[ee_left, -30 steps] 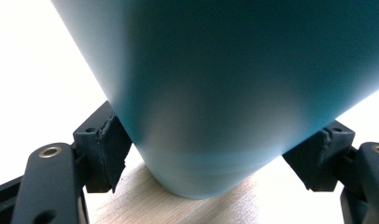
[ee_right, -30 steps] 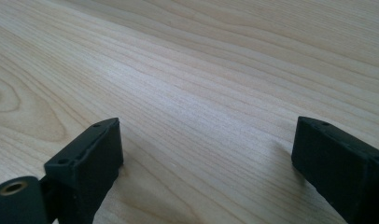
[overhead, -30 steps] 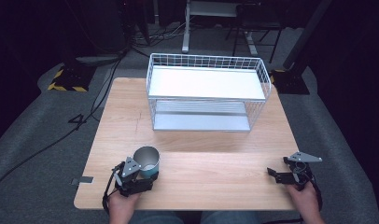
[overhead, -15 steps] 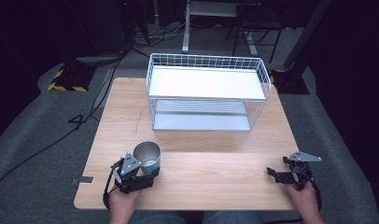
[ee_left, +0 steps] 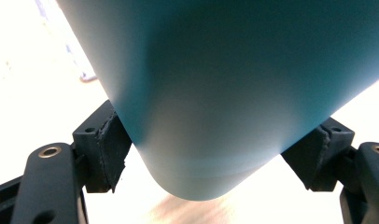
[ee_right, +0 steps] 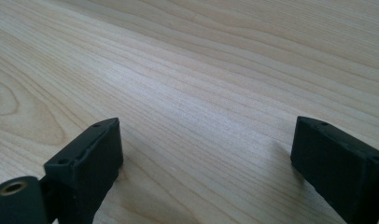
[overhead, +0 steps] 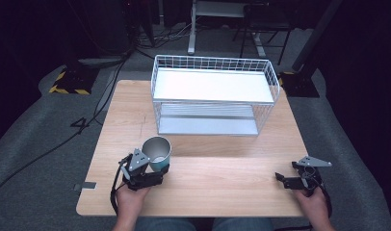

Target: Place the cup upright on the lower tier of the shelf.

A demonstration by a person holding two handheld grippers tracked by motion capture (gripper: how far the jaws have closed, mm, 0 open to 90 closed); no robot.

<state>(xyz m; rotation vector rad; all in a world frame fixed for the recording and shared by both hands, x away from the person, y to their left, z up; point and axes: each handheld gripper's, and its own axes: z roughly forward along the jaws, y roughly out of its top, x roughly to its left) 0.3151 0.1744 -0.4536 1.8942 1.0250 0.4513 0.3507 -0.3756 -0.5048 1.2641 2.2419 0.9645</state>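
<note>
The cup at lower left of the high view has a smooth, matt teal outside and a dull metallic grey inside. The table is pale wood with visible grain and a satin finish. The basket at upper centre is white-coated wire with flat, smooth white shelves. The gripper pads look like matt black, slightly rough rubber.

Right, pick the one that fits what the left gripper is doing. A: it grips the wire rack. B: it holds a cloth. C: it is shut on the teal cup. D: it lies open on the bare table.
C: in the left gripper view the pads press on both sides of the teal cup, and in the high view the left gripper holds that cup in front of the wire rack.
</note>
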